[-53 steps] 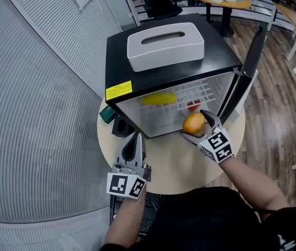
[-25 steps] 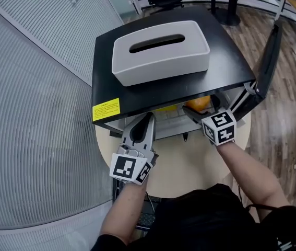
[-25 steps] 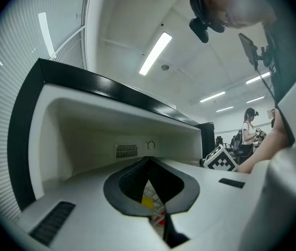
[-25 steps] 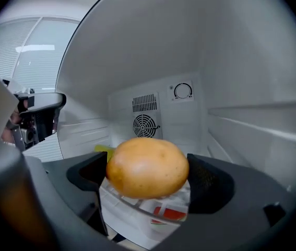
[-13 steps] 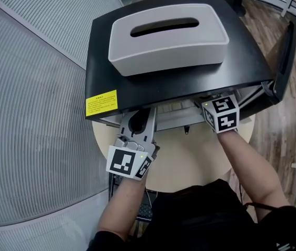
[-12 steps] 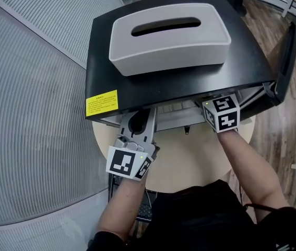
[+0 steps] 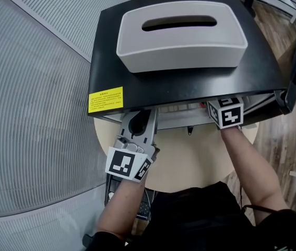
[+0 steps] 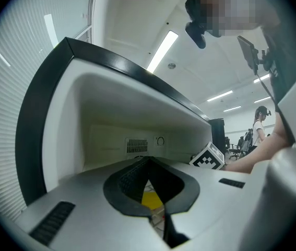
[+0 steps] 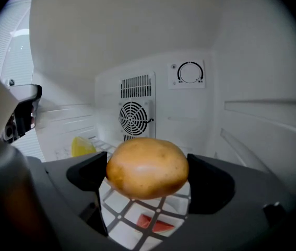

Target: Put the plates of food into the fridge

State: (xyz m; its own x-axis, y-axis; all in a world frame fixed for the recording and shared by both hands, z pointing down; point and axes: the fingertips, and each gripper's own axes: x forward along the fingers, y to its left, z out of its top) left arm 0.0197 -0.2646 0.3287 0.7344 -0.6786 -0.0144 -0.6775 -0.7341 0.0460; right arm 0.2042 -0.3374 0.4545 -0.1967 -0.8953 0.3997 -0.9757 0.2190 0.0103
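Golden-brown and smooth-skinned, what looks like a potato [image 9: 148,166] sits clamped between the two dark pads of the right gripper [image 9: 146,178], held inside the fridge [image 7: 189,85] just above its white wire shelf [image 9: 129,213]. No plate shows in any view. To place the potato well, I judge the right gripper should go lower until the potato rests on the wires. It should pick a bare patch nearer than the yellow food [image 9: 82,146], which lies on the shelf to the far left, and keep clear of the fan grille [image 9: 135,117] on the back wall. The pads should then open slowly, since a round thing may roll on a wire grid. Pulling straight back toward the near side would avoid knocking it. A red piece [image 9: 150,222] shows through the wires below, so the shelf is the only level to aim for. The right pads stand about as far apart as the potato is wide, pressing it from both sides. The left gripper [image 7: 140,122] waits at the left of the fridge mouth over the round table [image 7: 189,158], its jaws together and holding nothing, with only a thin slit between them through which the yellow food shows. The grey tissue box [image 7: 181,33] on the fridge top is untouched.
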